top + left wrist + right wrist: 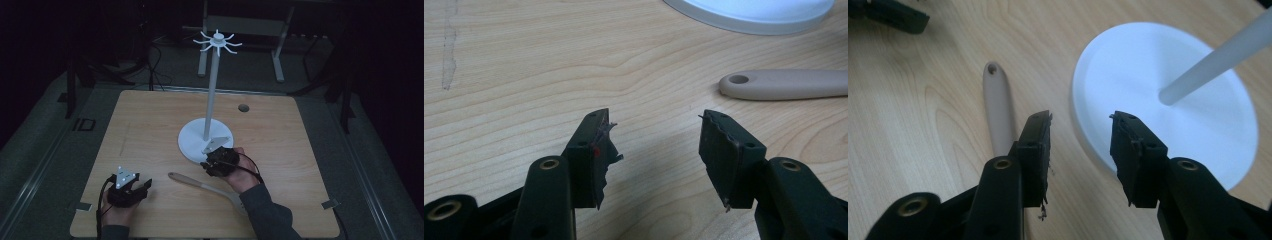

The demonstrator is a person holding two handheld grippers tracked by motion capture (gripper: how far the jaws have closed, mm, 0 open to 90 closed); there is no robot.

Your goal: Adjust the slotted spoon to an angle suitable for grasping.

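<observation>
Two hand-held grippers are over a wooden surface [150,125], and both have their jaws apart with nothing between them. As landmark I take the white stand [210,115]: a round flat base with a thin upright pole and a ring of small hooks at the top. The right hand-held gripper [216,162] is at the near edge of this base; in the right gripper view [1080,135] the rim of the base lies between and behind its jaws. A beige spoon [205,186] lies flat on the surface just in front of the stand, on the person's side. Its handle end with a small hole points to the left of the stand, and its bowl is partly under the right forearm. The left hand-held gripper [131,190] is well to the left of the stand, near the front edge of the surface. In the left gripper view [654,145] the spoon handle is beyond its right jaw, apart from it.
</observation>
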